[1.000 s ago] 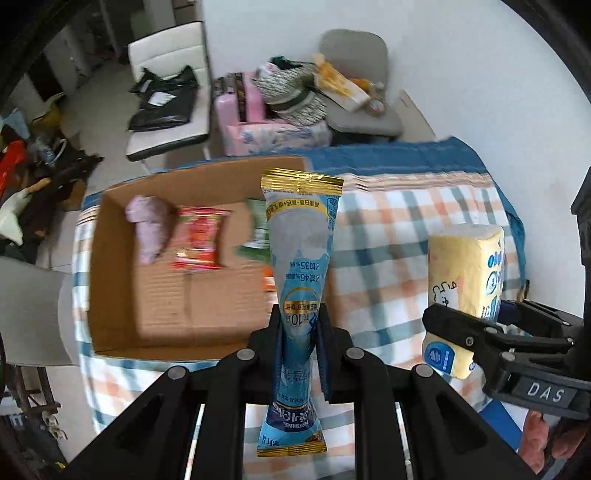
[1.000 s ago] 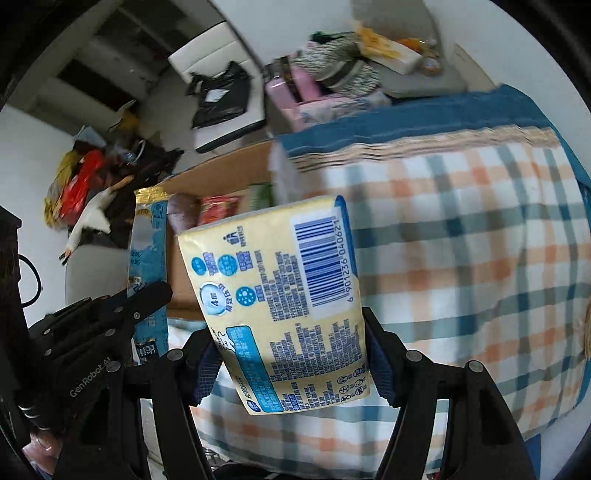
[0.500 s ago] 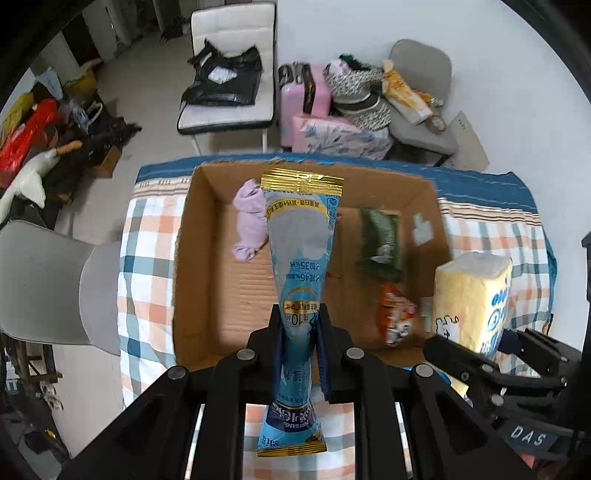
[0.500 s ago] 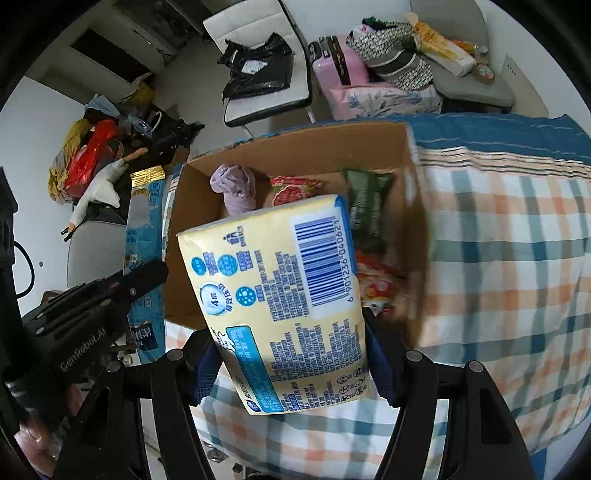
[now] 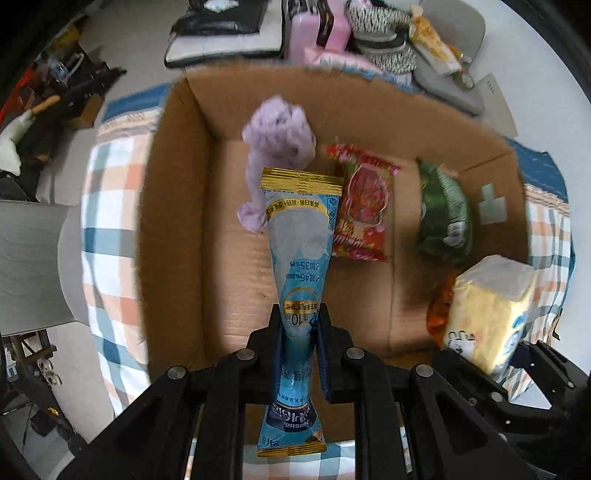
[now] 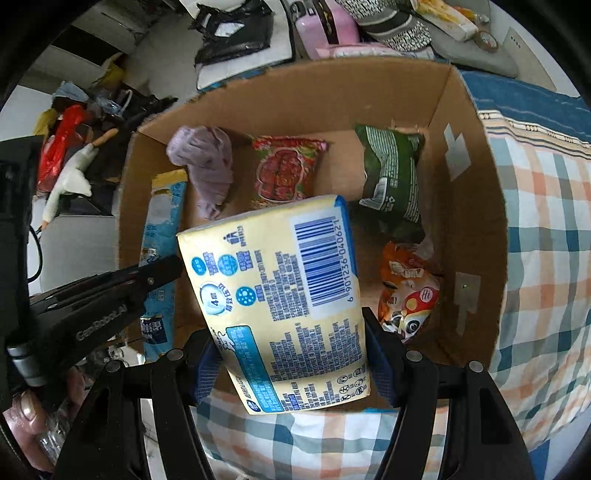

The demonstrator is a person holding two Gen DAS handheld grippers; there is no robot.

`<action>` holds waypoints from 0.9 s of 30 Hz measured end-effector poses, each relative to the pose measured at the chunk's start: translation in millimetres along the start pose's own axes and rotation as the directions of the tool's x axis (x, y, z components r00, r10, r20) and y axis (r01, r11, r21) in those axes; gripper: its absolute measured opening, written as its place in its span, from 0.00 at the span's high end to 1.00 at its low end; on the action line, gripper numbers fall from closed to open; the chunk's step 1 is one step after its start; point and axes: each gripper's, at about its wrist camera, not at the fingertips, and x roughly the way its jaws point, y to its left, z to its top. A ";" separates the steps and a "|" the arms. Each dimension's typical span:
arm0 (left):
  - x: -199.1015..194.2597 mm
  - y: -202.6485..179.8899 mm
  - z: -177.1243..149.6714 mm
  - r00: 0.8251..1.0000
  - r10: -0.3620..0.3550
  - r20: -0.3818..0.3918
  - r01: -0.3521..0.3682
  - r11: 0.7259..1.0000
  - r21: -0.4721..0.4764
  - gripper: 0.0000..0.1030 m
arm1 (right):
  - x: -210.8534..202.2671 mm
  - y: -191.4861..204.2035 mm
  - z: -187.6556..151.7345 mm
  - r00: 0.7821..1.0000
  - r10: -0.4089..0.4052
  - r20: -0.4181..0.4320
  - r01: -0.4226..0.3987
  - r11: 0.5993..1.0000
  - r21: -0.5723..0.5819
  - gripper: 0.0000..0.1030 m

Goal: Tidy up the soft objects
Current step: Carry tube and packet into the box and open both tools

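Observation:
My left gripper (image 5: 300,325) is shut on a tall blue pouch (image 5: 300,236) with a gold top, held above the open cardboard box (image 5: 177,221). My right gripper (image 6: 291,354) is shut on a yellow tissue pack (image 6: 280,295), held over the box's near edge (image 6: 476,229). The pack also shows at the right of the left wrist view (image 5: 487,314); the pouch shows at the left of the right wrist view (image 6: 162,236). In the box lie a purple cloth (image 6: 207,162), a red snack bag (image 6: 284,170), a green bag (image 6: 391,173) and an orange bag (image 6: 406,288).
The box sits on a checked cloth (image 6: 546,236) over a table. Behind it stand a white chair with a black bag (image 6: 236,33), a pink suitcase (image 6: 325,26) and a grey chair with clutter (image 5: 436,44). A grey chair (image 5: 33,266) stands at left.
Both grippers have moved forward and down toward the box with their loads still held. The box interior now fills both views.

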 end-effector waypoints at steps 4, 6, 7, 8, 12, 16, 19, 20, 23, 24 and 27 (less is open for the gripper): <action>20.1 -0.1 5.2 0.999 0.003 -0.048 -0.003 1.000 0.001 0.87 | 16.0 -5.9 7.8 1.000 -0.019 -0.025 0.019 1.000 0.009 0.32; 27.0 0.7 7.4 0.998 0.001 -0.066 -0.002 1.000 -0.003 0.87 | 22.1 -9.3 11.6 0.999 -0.021 -0.032 0.022 1.000 0.015 0.32; 28.9 0.2 8.3 0.997 0.001 -0.073 -0.001 1.000 -0.002 0.87 | 24.4 -8.8 13.6 0.999 -0.023 -0.034 0.024 1.000 0.015 0.32; 30.7 0.6 9.6 0.997 0.001 -0.079 -0.002 1.000 -0.004 0.87 | 26.6 -9.4 15.8 0.999 -0.022 -0.037 0.022 1.000 0.016 0.32; 33.8 2.4 13.7 0.995 -0.002 -0.099 0.000 1.000 -0.012 0.85 | 32.3 -9.1 21.1 0.999 -0.014 -0.050 0.014 1.000 0.016 0.32; 36.2 4.8 16.8 0.992 -0.011 -0.126 0.009 1.000 -0.022 0.84 | 34.3 -5.6 26.1 0.998 -0.001 -0.056 0.002 1.000 0.011 0.32; 35.9 7.1 17.7 0.991 -0.017 -0.135 0.011 0.999 -0.041 0.83 | 35.2 -2.2 28.6 0.998 -0.009 -0.061 0.009 1.000 -0.001 0.32; 35.1 10.1 17.6 0.990 -0.021 -0.139 0.015 0.999 -0.046 0.82 | 35.4 -2.1 29.1 0.998 -0.009 -0.062 0.009 1.000 -0.003 0.32; 29.5 13.5 17.0 0.991 -0.019 -0.135 0.011 0.998 -0.062 0.81 | 33.7 -1.6 29.2 0.998 -0.024 -0.063 0.024 1.000 -0.007 0.32; 27.8 13.9 16.9 0.991 -0.020 -0.132 0.011 0.998 -0.066 0.80 | 33.2 -2.2 29.0 0.998 -0.031 -0.063 0.030 1.000 -0.008 0.32; 20.7 16.2 13.2 0.993 -0.011 -0.114 0.002 0.997 -0.075 0.76 | 31.4 -4.8 28.1 0.997 -0.055 -0.061 0.054 0.998 -0.019 0.32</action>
